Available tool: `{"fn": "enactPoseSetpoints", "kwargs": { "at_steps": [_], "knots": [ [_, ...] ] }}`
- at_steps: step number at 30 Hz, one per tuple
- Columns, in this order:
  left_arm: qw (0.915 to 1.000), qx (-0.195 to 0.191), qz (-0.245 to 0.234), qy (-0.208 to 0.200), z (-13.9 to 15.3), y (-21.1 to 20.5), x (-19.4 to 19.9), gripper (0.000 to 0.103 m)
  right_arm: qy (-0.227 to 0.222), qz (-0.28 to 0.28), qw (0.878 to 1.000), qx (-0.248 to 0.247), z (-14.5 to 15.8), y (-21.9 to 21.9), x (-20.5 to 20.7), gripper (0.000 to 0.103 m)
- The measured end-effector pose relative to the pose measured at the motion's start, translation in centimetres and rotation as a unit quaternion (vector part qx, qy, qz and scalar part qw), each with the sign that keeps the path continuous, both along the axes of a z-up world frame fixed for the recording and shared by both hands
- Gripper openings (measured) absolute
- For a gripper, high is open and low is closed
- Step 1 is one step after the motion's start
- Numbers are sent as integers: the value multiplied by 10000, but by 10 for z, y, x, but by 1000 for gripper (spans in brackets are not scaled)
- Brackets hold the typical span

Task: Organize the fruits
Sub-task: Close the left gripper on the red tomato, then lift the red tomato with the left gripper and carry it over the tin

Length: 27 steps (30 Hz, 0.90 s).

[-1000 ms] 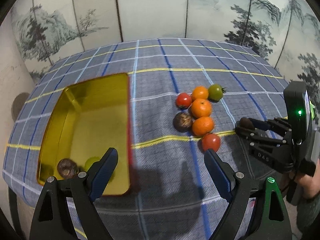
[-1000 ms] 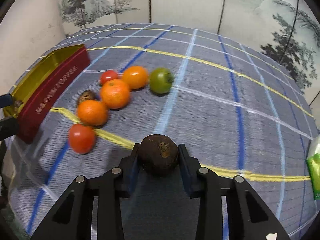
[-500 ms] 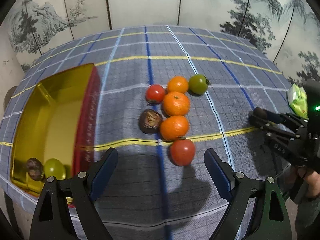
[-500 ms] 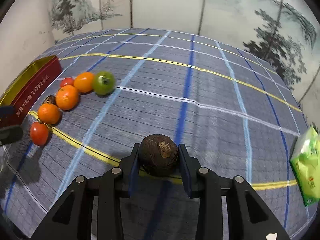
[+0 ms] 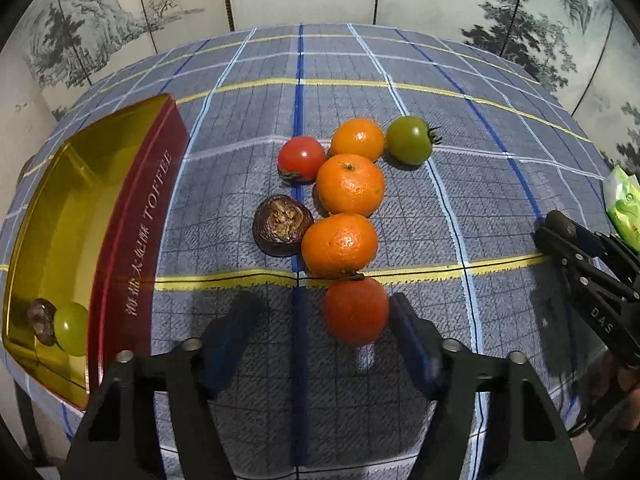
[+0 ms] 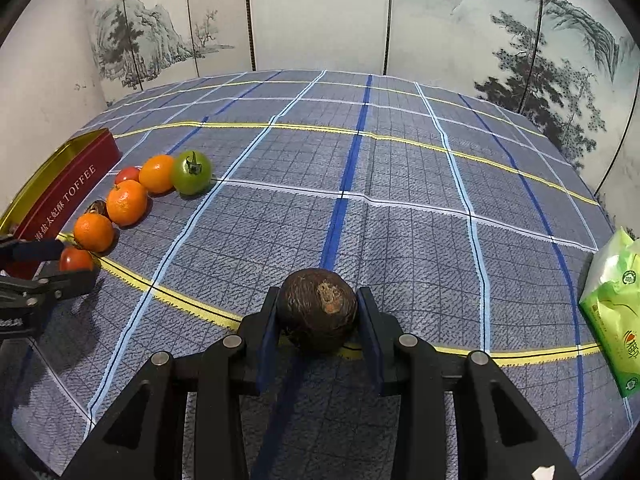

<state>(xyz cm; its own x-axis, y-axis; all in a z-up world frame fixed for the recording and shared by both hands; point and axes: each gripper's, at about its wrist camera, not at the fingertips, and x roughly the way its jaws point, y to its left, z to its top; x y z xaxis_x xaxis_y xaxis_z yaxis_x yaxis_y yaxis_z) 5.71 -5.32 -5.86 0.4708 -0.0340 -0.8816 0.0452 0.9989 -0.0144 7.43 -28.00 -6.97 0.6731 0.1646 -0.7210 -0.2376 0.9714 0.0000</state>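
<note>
The left gripper (image 5: pixel 320 334) has advanced — its jaws now flank the red tomato (image 5: pixel 355 310).

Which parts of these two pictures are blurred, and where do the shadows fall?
Left wrist view: the left gripper fingers and the near red tomato are motion-blurred; their shadow falls on the cloth. Right wrist view: sharp, the dark fruit clear; straight lines bend.

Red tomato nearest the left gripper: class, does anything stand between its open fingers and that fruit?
Nothing visible does. The left gripper is open, and the red tomato already sits between its fingers, close to the right finger. The nearest orange lies beyond the tomato, touching its far side.
</note>
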Motion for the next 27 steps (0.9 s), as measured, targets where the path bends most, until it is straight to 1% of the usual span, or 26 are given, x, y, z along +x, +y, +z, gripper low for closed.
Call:
{"fn": "enactPoseSetpoints", "kwargs": {
  "at_steps": [2, 5, 8, 9, 11, 13, 27],
  "knots": [
    [10000, -5, 61, -15, -2, -1, 1, 62, -4, -2, 10000, 2, 0, 0, -1, 35],
    [10000, -8, 32, -58, -1, -3, 1, 56, -11, -15, 10000, 19, 0, -1, -1, 35],
    [9999, 19, 7, -111, 0, -5, 1, 45, -18, -27, 10000, 26, 0, -1, -1, 35],
    [9999, 40, -1, -125, 0, -5, 1, 39, -19, -26, 10000, 25, 0, -1, -1, 35],
    [9999, 19, -8, -136, 1, -5, 0, 31, -17, -24, 10000, 26, 0, -1, -1, 35],
    [9999, -33, 13, -120, 1, -2, 0, 31, -22, -28, 10000, 24, 0, 0, -1, 35],
    [9999, 21, 55, -123, 4, 9, -9, 31, -37, -44, 10000, 39, 0, -1, -2, 36]
  ]
}}
